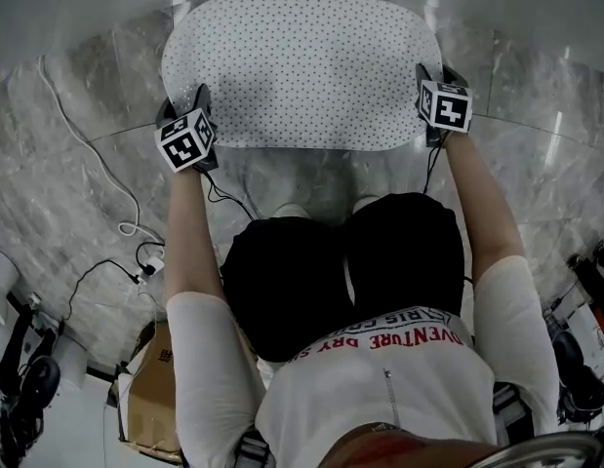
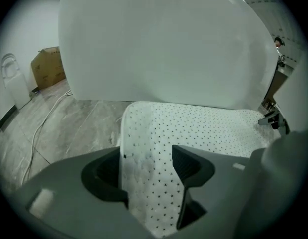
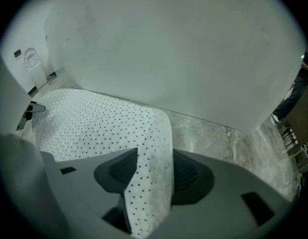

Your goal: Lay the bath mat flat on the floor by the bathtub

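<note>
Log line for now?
bath mat: spread on floor beside bathtub | left gripper: open, mat corner between jaws | right gripper: open, mat corner between jaws

White short-sleeved T-shirt (image 1: pixel 380 398) with a band of red lettering (image 1: pixel 399 337) across it, worn over black trousers (image 1: pixel 311 281); the sleeves end above the elbows. The left gripper (image 2: pixel 149 171) and right gripper (image 3: pixel 151 176) share a smooth grey moulded shell, with dark ribbed pads (image 2: pixel 191 163) set in rounded recesses on either side of the jaws. Behind each gripper's jaws sits a cube (image 1: pixel 187 139) faced with black-and-white square markers, and from beneath each cube a thin black cable (image 1: pixel 223 195) trails back toward the wearer.
</note>
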A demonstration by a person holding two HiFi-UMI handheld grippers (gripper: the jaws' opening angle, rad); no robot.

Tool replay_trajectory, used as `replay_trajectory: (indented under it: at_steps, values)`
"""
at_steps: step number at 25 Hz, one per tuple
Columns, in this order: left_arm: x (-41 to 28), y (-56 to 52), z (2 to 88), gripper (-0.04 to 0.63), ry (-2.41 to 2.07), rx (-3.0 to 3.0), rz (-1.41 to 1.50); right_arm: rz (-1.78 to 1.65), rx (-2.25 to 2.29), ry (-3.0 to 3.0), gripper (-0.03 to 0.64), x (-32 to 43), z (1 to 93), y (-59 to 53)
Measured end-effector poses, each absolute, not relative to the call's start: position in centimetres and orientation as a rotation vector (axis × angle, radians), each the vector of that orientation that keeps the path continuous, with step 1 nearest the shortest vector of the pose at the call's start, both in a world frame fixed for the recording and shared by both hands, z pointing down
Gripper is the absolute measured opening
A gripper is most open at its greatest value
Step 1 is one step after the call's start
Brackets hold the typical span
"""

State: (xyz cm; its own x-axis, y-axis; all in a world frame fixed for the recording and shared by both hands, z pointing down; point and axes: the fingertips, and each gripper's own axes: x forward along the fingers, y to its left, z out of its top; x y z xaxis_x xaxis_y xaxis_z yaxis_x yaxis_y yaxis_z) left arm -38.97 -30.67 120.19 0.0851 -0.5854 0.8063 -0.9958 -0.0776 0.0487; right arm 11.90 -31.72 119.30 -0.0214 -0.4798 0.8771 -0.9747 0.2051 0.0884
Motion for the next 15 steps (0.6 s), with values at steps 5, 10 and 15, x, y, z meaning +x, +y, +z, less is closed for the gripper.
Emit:
replay_trajectory:
  at_steps: [5,10,15]
  values:
    - [-40.4,-31.9,118.0,0.4,-1.757,1.752,0.769,0.645,1.491,-1.589,0.261,13.2,118.3,-31.9]
    - [-38.8,-33.6,114.6,0.437,-1.738,1.88,0.776,0.669,1.512,-1.641,0.261,12.0,116.3,-32.3]
    - [-35.0,-34.4,109.4,0.382,-1.601,1.977,0.67,0.713,1.492,-1.79,0.18,8.9,112.0,-33.0]
